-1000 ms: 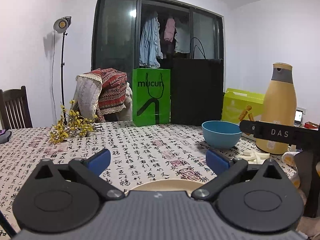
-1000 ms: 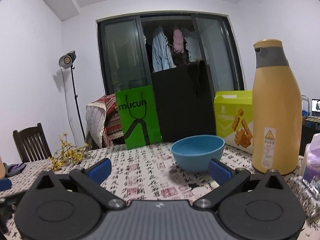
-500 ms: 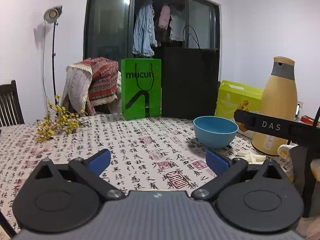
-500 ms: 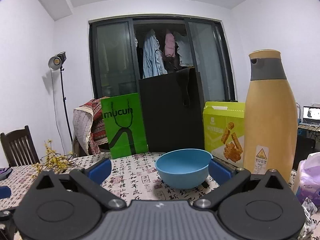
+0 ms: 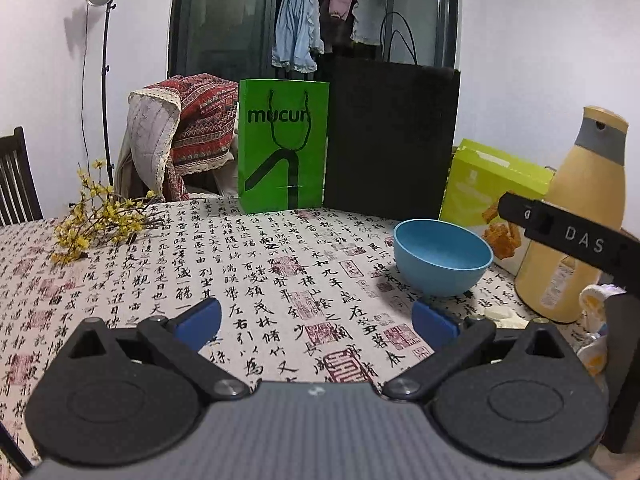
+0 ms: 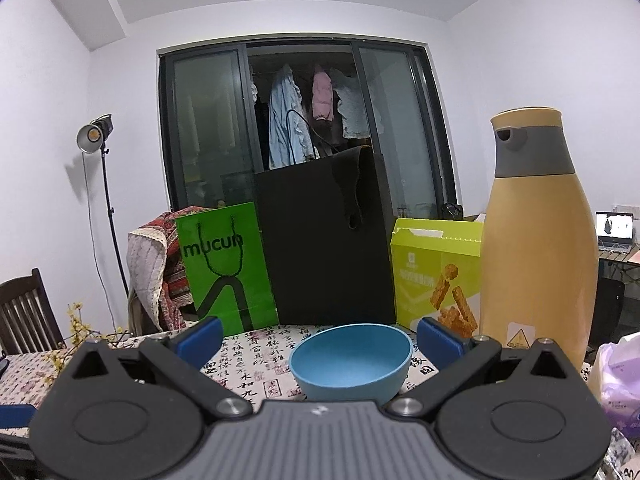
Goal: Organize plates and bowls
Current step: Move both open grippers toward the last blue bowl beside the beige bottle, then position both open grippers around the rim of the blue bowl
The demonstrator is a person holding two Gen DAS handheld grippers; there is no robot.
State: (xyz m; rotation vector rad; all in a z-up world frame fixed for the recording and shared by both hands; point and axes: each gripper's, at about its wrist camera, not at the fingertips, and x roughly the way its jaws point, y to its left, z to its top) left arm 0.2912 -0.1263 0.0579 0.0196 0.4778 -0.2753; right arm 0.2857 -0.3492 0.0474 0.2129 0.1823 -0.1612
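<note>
A blue bowl (image 5: 442, 258) stands upright on the calligraphy-print tablecloth (image 5: 240, 272), right of centre in the left wrist view. My left gripper (image 5: 316, 320) is open and empty, held above the cloth, with the bowl ahead to its right. In the right wrist view the same blue bowl (image 6: 352, 360) sits close in front, between the open blue fingertips (image 6: 438, 342) of my right gripper (image 6: 318, 340), which holds nothing. Part of the right gripper's black body marked DAS (image 5: 568, 236) shows at the right of the left wrist view.
A tall yellow thermos (image 6: 538, 240) stands right of the bowl, with a lime snack box (image 6: 434, 276) behind. A green mucun bag (image 5: 282, 148) and a black bag (image 5: 390, 140) stand at the table's far edge. Yellow flower twigs (image 5: 100, 220) lie left. A purple packet (image 6: 618, 384) lies at the right.
Both grippers have moved forward toward the blue bowl, which now looks larger and nearer. The beige plate edge seen under the left gripper a second ago is out of view.
</note>
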